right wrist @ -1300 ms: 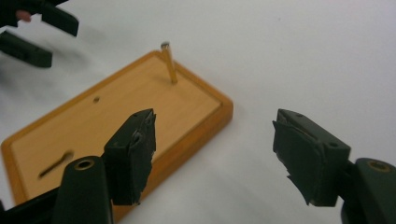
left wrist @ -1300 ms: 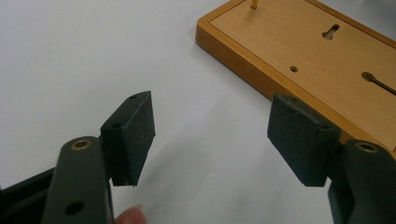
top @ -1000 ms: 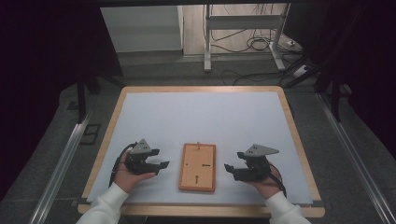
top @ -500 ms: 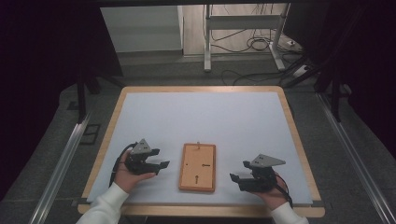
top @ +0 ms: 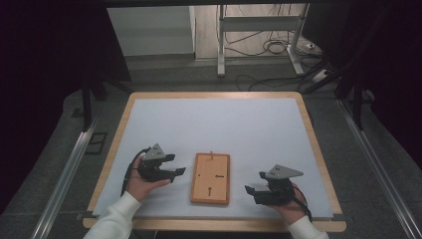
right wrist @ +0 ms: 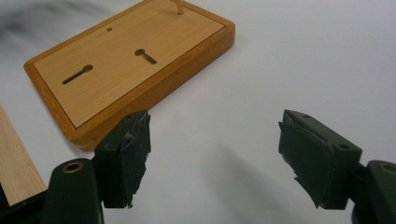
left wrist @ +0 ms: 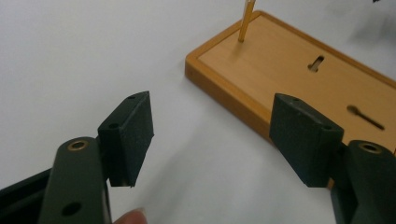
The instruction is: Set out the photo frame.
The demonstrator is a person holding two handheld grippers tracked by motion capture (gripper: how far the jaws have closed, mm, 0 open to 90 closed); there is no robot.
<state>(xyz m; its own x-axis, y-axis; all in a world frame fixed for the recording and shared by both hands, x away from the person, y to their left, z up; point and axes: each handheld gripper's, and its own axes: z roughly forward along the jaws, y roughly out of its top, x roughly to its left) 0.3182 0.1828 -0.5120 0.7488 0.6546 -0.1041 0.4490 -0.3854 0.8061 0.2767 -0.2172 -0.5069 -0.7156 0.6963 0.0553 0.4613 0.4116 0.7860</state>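
My right gripper point(top: 251, 191) has slid toward the lower right since a second ago, so the wooden board point(top: 211, 178), lying lengthwise up the frame's lower centre on the worktop point(top: 239, 124), sits nearer my left gripper point(top: 179, 173); both fingers spread, empty.

I work at a table point(top: 318, 149) with a pale wooden rim and a white sheet point(top: 219, 124) laid over its top. Grey floor point(top: 164, 74) surrounds it, crossed on either side by a metal rail point(top: 64, 174) running away from me. Beyond the far edge stands a metal frame point(top: 259, 25) on a lighter wood-toned floor, with loose black cables point(top: 273, 47) lying around its feet. A pale panel point(top: 149, 30) stands to its left. Dark curtains point(top: 45, 59) close off both sides, so light falls mainly on the tabletop.
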